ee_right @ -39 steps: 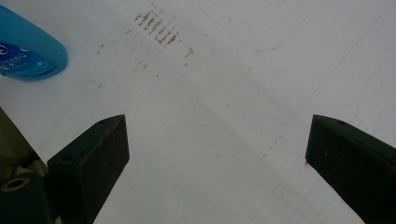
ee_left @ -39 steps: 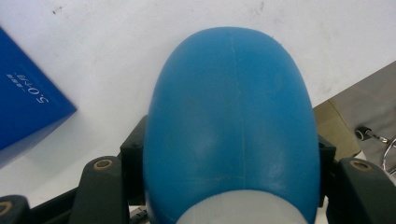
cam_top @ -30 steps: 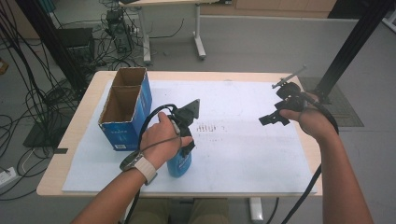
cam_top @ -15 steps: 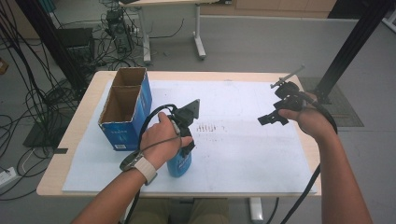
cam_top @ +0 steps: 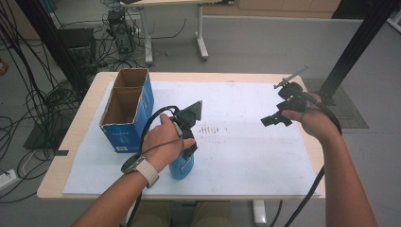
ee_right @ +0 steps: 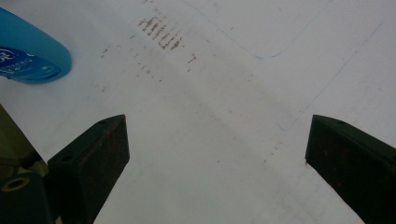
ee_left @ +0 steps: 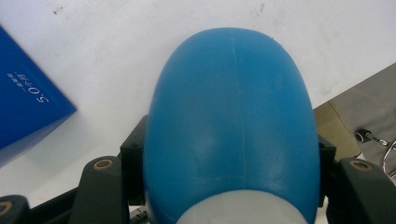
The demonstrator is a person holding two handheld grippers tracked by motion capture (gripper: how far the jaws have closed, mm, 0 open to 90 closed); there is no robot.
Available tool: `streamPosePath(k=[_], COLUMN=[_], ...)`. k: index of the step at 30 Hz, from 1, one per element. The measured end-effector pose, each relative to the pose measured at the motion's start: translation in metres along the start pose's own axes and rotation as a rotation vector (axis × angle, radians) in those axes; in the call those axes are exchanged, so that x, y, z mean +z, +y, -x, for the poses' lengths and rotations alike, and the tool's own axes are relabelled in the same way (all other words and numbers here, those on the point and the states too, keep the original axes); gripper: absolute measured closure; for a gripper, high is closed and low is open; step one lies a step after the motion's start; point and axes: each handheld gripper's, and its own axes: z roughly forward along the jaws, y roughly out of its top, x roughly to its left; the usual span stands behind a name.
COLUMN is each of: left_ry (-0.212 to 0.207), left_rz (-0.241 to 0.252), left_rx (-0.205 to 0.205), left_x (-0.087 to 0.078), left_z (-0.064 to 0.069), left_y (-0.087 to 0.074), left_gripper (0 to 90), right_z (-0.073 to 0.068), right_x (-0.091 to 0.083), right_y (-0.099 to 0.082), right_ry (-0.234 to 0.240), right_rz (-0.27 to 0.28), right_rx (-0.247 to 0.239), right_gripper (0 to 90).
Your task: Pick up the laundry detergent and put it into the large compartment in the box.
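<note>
A blue plastic bottle [cam_top: 182,165] with a rounded end sits between the jaws of my left gripper [cam_top: 187,150], near the front of the white sheet. In the left gripper view the bottle [ee_left: 229,112] bulges between the two black jaws, and the left gripper [ee_left: 231,145] is shut on its sides. Whether the bottle rests on the sheet I cannot tell. My right gripper [cam_top: 273,120] hovers over the right part of the table, apart from the bottle. Its jaws stand wide in the right gripper view, where the right gripper [ee_right: 215,140] is open over bare sheet, with the bottle [ee_right: 28,51] at the upper left.
An open blue cardboard box [cam_top: 125,111] with two compartments stands at the left of the table, just left of my left hand. A white sheet [cam_top: 246,156] covers most of the tabletop, with brown smudges [cam_top: 213,128] in its middle. Cables trail from both grippers.
</note>
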Motion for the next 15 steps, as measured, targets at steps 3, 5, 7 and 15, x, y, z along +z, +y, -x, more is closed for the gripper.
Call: streamPosePath(k=[3, 5, 7, 15], left_ry=[0.000, 0.000, 0.000, 0.001], left_rz=[0.000, 0.001, -0.001, 0.001], left_rx=[0.000, 0.000, 0.002, 0.003], left_x=[-0.0001, 0.0000, -0.0002, -0.0001], left_z=[-0.0001, -0.0001, -0.0004, 0.0004], left_y=[-0.0003, -0.0004, -0.0002, -0.0008], left_gripper=[38.5, 38.5, 38.5, 38.5], right_z=[-0.0002, 0.0000, -0.0002, -0.0001], right_x=[0.0000, 0.0004, 0.0005, 0.0003], right_y=[0.0000, -0.0002, -0.0002, -0.0005], right_ry=[0.000, 0.001, 0.001, 0.003], right_rz=[0.000, 0.000, -0.001, 0.001], right_rx=[-0.001, -0.001, 0.001, 0.001], right_gripper=[6.1, 6.1, 6.1, 6.1])
